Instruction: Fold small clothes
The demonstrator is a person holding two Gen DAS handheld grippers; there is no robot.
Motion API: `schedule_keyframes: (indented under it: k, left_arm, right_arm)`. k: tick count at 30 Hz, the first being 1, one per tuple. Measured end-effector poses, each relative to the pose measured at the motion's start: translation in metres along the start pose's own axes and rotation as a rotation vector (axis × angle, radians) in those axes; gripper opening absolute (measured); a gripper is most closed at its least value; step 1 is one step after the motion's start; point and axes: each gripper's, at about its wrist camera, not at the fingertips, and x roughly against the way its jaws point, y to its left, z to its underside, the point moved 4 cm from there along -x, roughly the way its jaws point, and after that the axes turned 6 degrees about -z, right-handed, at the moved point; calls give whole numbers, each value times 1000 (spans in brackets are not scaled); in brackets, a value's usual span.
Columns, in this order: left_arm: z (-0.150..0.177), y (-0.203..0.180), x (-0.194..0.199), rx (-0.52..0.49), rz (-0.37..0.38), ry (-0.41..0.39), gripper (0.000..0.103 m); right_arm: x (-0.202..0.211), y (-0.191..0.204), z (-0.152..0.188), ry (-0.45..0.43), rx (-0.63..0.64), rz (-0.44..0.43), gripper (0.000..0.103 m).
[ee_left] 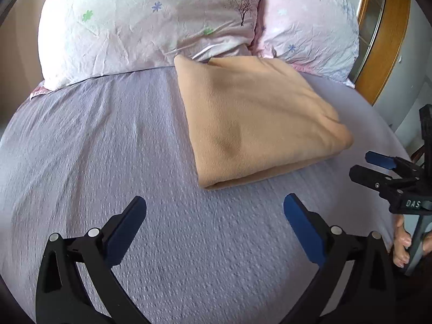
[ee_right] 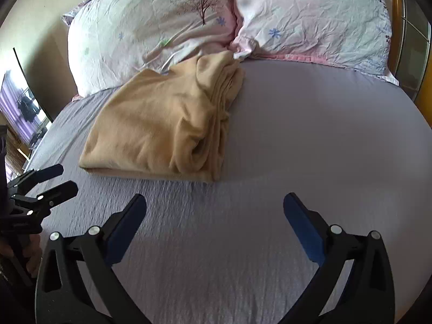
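My left tool (ee_left: 214,205) and right tool (ee_right: 214,205) hung wide open and empty above the bed (ee_left: 108,140), since the tan garment (ee_left: 256,118) lay folded (edges bunched) by the pillows (ee_left: 140,24).

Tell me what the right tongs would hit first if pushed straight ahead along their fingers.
Probably the bare lavender bedsheet: the right tongs, open, aim just right of the folded tan garment. Its layered edge lies close to that line, so a brush is possible. Beyond lie the pillows. Depth is uncertain.
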Motion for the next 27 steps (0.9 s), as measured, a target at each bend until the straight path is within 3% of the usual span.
schedule_keyframes:
  k: [7, 12, 27]
  left_arm:
    - [11, 6, -17, -11, -77, 68, 102]
    - [13, 4, -20, -31, -116, 74, 102]
    - [13, 5, -21, -29, -115, 75, 102]
  right_arm:
    - [-23, 16, 13, 53, 29, 44, 101]
    - [-28, 23, 14, 61, 63, 92, 101]
    - [-32, 28, 15, 70, 85, 136, 101]
